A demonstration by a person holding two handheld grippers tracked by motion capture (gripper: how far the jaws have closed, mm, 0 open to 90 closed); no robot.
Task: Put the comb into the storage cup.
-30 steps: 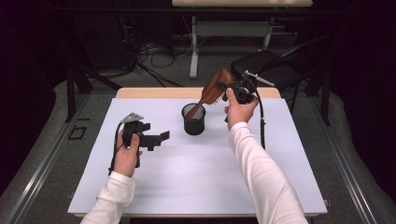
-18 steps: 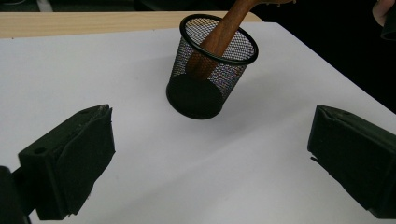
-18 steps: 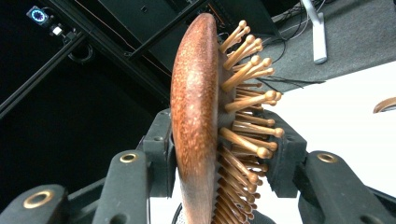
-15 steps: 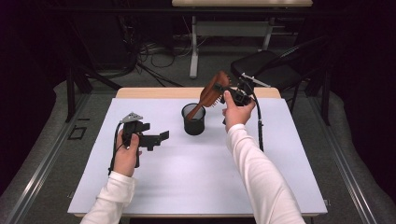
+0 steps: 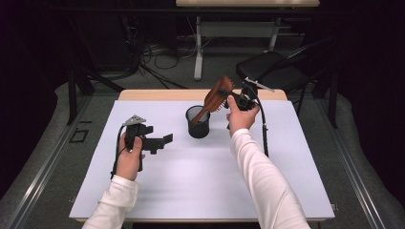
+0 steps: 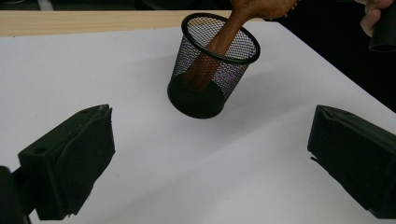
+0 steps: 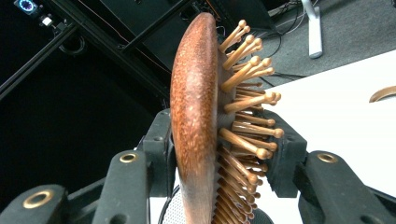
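While hairbrush head is clamped by right gripper, handle sits inside mesh cup; release required next. Left gripper, cup's 8 o'clock, held wide, empty.

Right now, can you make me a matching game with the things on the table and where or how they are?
Things:
1. hairbrush
2. mesh cup
3. left hand-held gripper
4. right hand-held gripper

States:
A. jaws wide open over the white table, nothing between them
B. stands upright near the middle of the table
C. tilted, handle down inside the cup, head sticking out
D. shut on the wooden head with the pegs

Pairs: 1-C, 2-B, 3-A, 4-D
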